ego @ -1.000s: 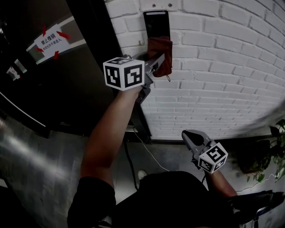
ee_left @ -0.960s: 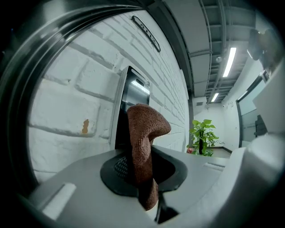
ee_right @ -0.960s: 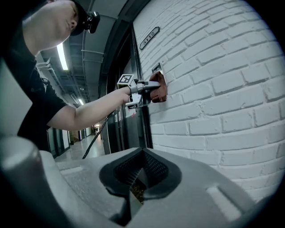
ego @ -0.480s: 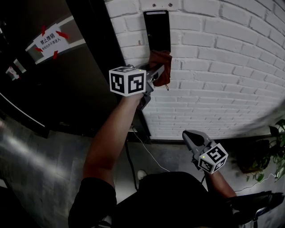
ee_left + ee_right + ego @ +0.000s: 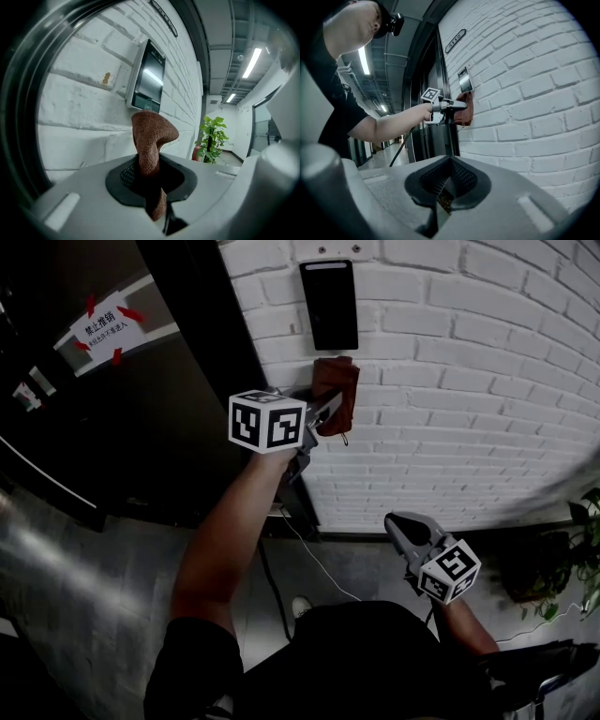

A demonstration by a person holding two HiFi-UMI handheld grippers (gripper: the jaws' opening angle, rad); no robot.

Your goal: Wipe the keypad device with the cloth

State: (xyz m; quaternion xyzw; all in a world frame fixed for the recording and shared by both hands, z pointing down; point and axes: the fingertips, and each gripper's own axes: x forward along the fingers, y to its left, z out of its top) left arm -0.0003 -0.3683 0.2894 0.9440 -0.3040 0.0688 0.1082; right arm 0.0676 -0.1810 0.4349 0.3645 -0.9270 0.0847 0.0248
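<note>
A black keypad device point(image 5: 329, 304) is mounted on the white brick wall point(image 5: 469, 381); it also shows in the left gripper view as a dark glossy panel point(image 5: 147, 78) and small in the right gripper view point(image 5: 464, 79). My left gripper point(image 5: 326, 407) is shut on a reddish-brown cloth point(image 5: 337, 390), which now hangs just below the device against the bricks. Seen from the left gripper, the cloth point(image 5: 151, 140) stands up folded between the jaws. My right gripper point(image 5: 401, 527) hangs low beside the wall, shut with nothing in it.
A dark door point(image 5: 112, 409) with a white warning sticker point(image 5: 105, 322) stands left of the wall. A potted plant point(image 5: 586, 549) sits at the far right on the floor. A thin cable point(image 5: 309, 559) trails down by the door frame.
My left gripper has slid the cloth down the wall, from covering the device's lower part to below it, leaving the whole device uncovered. The right gripper has stayed put.
</note>
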